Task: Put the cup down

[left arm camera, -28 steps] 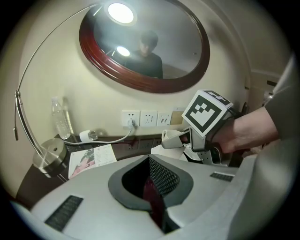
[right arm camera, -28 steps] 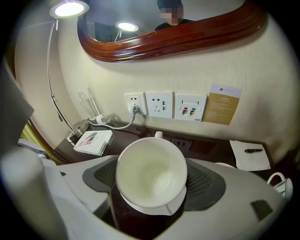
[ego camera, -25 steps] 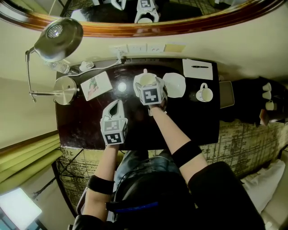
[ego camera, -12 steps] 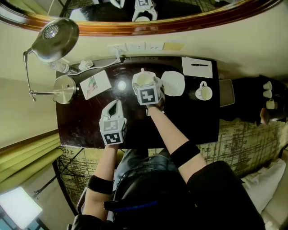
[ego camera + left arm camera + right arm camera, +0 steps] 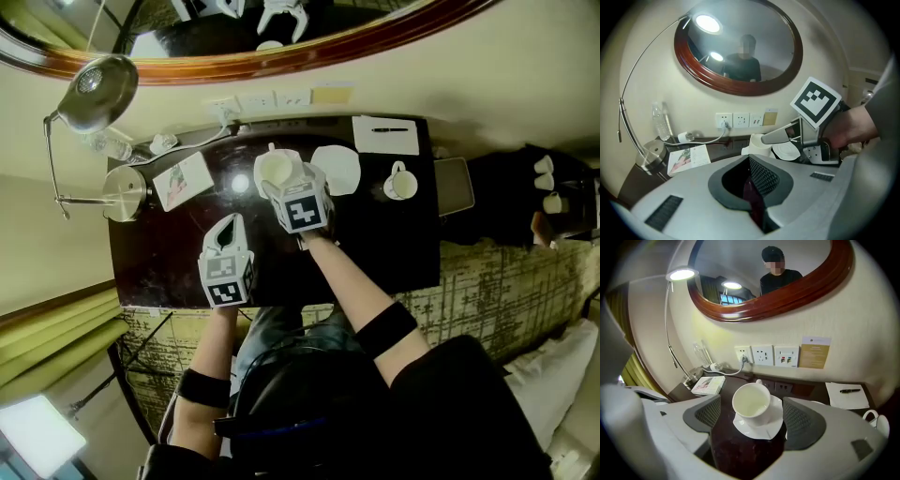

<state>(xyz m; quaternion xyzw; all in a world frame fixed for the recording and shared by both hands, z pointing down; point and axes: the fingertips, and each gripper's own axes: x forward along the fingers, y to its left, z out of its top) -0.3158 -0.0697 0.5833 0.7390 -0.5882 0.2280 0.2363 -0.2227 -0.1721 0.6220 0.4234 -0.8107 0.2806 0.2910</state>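
Note:
A white cup (image 5: 751, 401) stands upright on a white saucer (image 5: 761, 426) on the dark desk (image 5: 169, 253). My right gripper (image 5: 755, 417) has its jaws on either side of the saucer and the near part of the cup. The jaws are closing, but both pads (image 5: 708, 412) stand clear of the cup. From above, the cup (image 5: 274, 169) shows just beyond the right gripper (image 5: 292, 184). My left gripper (image 5: 229, 236) is shut and empty, nearer the desk's front edge. The left gripper view shows the shut left gripper (image 5: 752, 197), with the cup (image 5: 757, 143) beyond it.
A second saucer (image 5: 337, 169) lies just right of the cup, with another cup (image 5: 401, 184) and a notepad with a pen (image 5: 385, 134) further right. To the left are a brochure (image 5: 183, 180), a lamp base (image 5: 125, 192) and a bottle (image 5: 103, 142). Wall sockets (image 5: 774, 355) sit behind.
The right gripper has drawn back a little toward me, so more of the cup shows beyond it. The cup stays on its saucer. The left gripper has not moved.

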